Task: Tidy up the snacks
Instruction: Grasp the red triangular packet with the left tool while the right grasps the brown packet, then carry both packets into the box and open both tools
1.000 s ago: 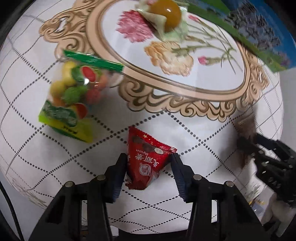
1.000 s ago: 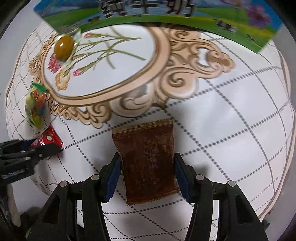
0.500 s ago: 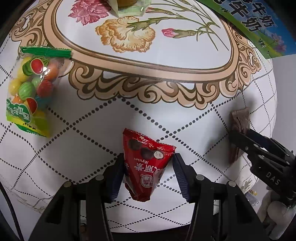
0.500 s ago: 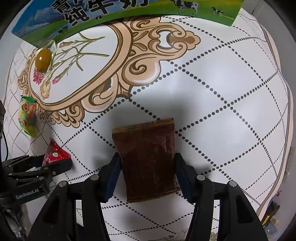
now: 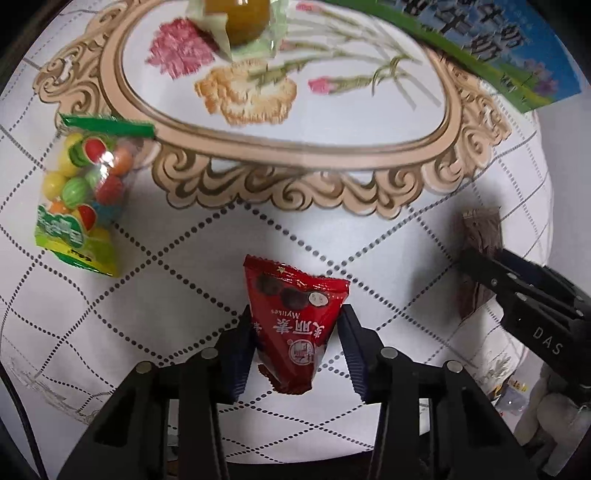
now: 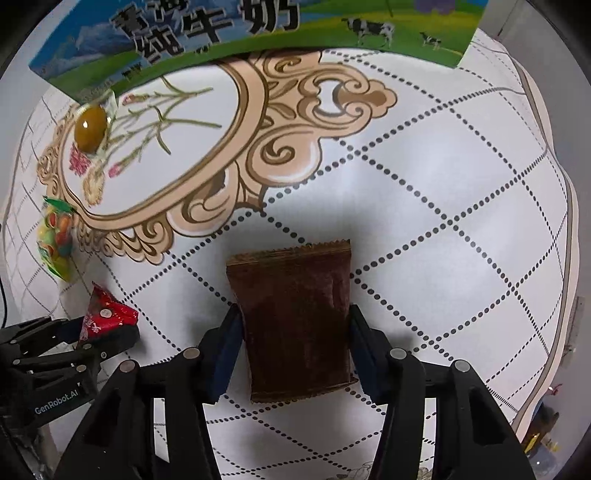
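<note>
My left gripper is shut on a red triangular snack packet and holds it above the tablecloth; the packet also shows in the right wrist view. My right gripper is shut on a flat brown snack packet, which shows at the right of the left wrist view. A clear bag of colourful candy balls lies at the left. A wrapped amber jelly lies on the flower print at the top.
A blue and green milk carton lies along the far edge of the table. The patterned tablecloth has open room at the right. The table edge curves down the right side.
Both grippers have shifted over the table with their packets still held. The left view has swung, so the candy bag and the jelly moved in the frame. The grips look unchanged.
</note>
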Demonstrator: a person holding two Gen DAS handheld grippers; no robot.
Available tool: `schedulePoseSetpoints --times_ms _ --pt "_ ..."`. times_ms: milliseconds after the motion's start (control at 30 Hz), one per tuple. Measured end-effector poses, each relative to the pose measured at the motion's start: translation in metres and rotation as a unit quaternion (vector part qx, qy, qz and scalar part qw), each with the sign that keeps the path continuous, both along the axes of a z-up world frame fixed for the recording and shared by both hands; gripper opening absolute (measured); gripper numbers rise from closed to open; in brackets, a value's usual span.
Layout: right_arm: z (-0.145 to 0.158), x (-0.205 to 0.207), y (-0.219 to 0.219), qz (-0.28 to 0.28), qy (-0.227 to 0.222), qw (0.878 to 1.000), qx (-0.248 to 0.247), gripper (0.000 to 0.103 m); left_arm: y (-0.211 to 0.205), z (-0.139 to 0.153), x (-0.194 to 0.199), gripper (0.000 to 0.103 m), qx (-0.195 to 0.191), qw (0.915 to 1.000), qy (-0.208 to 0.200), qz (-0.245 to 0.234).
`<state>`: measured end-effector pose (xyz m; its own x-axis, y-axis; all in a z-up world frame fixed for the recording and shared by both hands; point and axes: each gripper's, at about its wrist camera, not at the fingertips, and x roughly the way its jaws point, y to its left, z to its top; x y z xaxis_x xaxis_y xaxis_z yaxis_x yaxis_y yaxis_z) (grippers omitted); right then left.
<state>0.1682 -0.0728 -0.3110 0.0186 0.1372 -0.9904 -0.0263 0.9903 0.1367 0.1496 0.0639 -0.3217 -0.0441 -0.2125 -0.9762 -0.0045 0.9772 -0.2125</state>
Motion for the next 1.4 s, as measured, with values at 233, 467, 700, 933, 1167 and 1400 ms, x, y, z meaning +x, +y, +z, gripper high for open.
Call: schedulePoseSetpoints --times_ms 233,467,700,933,1167,1400 --pt "0.054 0.009 -0.012 -0.007 -0.037 0.998 0.045 0.057 -0.006 0.057 0.014 0.04 -0.061 0.9973 -0.039 0.008" --pt "0.127 0.044 -0.019 -0.019 -0.101 0.991 0.091 0.057 -0.017 0.139 0.051 0.04 -0.111 0.9873 -0.114 0.002" --pt "0.189 0.1 -0.036 -0.026 -0.157 0.981 0.109 0.057 -0.032 0.2 0.117 0.04 -0.102 0.9777 -0.183 -0.017" --pt "0.205 0.183 -0.044 -0.017 -0.181 0.982 0.047 0.057 -0.023 0.201 0.19 0.04 -0.054 0.9802 -0.189 -0.026" --pt "0.161 0.251 -0.053 -0.025 -0.135 0.99 0.015 0.057 -0.014 0.16 0.261 0.04 -0.01 0.9897 -0.141 -0.021" --pt "0.12 0.287 -0.049 -0.022 -0.09 0.996 -0.003 0.058 -0.009 0.128 0.295 0.041 0.02 0.9952 -0.094 -0.017"
